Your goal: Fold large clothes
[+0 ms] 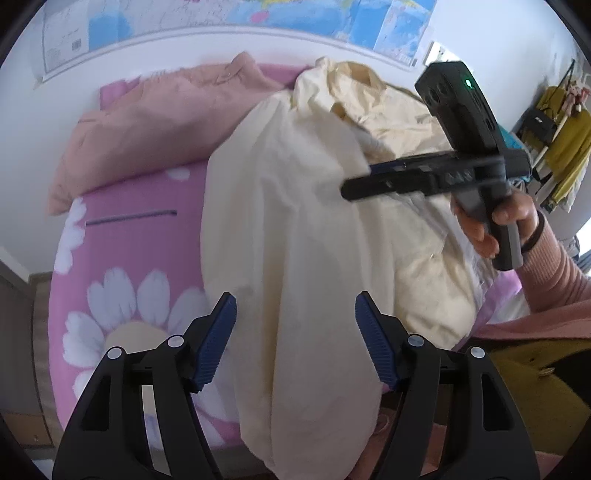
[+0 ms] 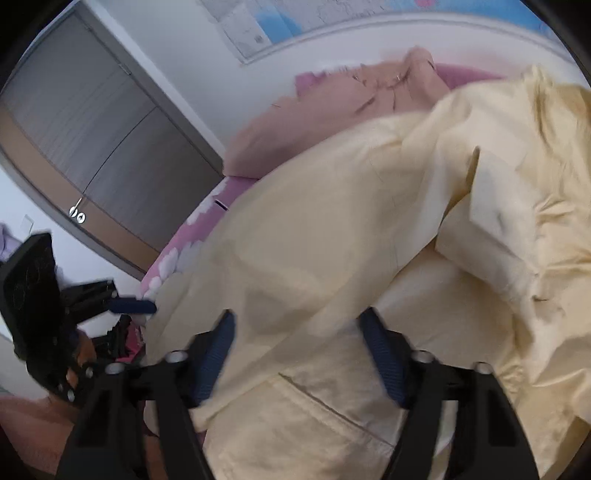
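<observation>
A large cream-yellow garment (image 1: 295, 229) lies rumpled on the bed, one long part hanging over the near edge. My left gripper (image 1: 295, 314) is open, its blue pads (image 1: 218, 339) either side of that hanging part without closing on it. My right gripper (image 2: 297, 332) is open low over the same garment (image 2: 332, 229), near a pocket seam. In the left wrist view the right gripper (image 1: 354, 184) hovers above the garment's middle, held by a hand in a pink sleeve. In the right wrist view the left gripper (image 2: 133, 306) shows at the left by the garment's edge.
The bed has a pink cover with white flowers (image 1: 122, 266). A folded peach-pink garment (image 1: 155, 122) lies at the head by the wall. Maps (image 1: 258, 14) hang above. A grey wardrobe (image 2: 92, 140) stands left; a clothes rack with yellow items (image 1: 565, 147) right.
</observation>
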`<action>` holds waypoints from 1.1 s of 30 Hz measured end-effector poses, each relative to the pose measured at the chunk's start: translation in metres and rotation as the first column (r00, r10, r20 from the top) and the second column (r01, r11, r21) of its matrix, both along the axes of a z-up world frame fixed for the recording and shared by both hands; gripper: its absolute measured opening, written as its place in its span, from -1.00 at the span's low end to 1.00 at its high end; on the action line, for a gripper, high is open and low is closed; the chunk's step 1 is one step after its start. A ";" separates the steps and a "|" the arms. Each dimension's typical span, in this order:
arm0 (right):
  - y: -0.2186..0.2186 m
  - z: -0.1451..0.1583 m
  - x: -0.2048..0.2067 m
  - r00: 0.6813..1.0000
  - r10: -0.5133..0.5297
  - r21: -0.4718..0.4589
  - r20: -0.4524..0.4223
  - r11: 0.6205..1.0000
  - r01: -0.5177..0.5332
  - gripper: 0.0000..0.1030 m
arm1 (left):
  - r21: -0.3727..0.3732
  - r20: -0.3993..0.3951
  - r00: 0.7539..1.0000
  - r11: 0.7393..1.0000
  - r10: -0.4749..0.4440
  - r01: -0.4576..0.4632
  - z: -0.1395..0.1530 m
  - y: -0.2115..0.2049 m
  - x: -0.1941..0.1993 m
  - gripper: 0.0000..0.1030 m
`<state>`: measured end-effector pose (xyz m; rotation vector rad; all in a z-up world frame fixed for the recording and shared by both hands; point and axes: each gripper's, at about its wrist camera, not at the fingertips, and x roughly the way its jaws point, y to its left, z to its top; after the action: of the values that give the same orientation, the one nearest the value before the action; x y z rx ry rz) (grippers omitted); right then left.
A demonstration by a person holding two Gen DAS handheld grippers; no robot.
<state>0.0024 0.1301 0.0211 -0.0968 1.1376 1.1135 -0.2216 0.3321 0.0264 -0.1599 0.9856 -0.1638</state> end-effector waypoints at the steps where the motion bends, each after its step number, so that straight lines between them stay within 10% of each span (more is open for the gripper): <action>1: 0.001 0.001 -0.001 1.000 0.009 0.007 0.001 1.000 -0.009 -0.58 | -0.013 -0.005 1.000 1.000 -0.002 0.001 -0.003 0.002 -0.001 0.29; 5: 0.018 0.027 0.014 1.000 0.011 0.073 -0.009 0.997 -0.010 -0.90 | -0.066 0.005 1.000 0.998 -0.016 0.016 -0.004 0.009 -0.006 0.29; 11: 0.051 0.069 0.040 1.000 0.016 0.115 0.009 0.993 -0.017 -0.91 | -0.156 0.074 0.995 0.985 -0.068 0.079 0.019 0.020 -0.014 0.47; 19: 0.030 0.058 0.055 0.999 -0.027 0.124 -0.046 0.992 0.033 -0.66 | -0.078 -0.019 0.997 0.994 -0.078 0.076 -0.007 0.013 -0.014 0.59; 21: 0.027 0.054 0.048 0.999 -0.033 0.095 -0.026 0.995 0.036 -0.36 | -0.106 -0.041 0.995 0.991 -0.089 0.084 -0.016 0.011 -0.011 0.41; 23: 0.022 0.052 0.040 1.000 -0.021 0.097 -0.019 0.995 0.023 -0.27 | -0.135 -0.075 0.990 0.985 -0.117 0.106 -0.026 0.007 -0.007 -0.48; 25: 0.017 0.050 0.035 1.000 -0.011 0.101 -0.023 0.995 0.014 -0.24 | -0.162 -0.101 0.990 0.983 -0.101 0.084 -0.034 0.010 -0.004 -0.85; 33: 0.003 0.071 0.009 0.998 0.055 0.138 0.040 0.989 -0.060 -0.21 | -0.266 0.099 0.992 0.963 0.077 -0.048 0.040 0.072 -0.020 -0.95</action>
<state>0.0112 0.1333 0.0925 -0.0413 1.0270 1.2349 -0.2414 0.4042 0.0662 -0.4219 0.8463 -0.2435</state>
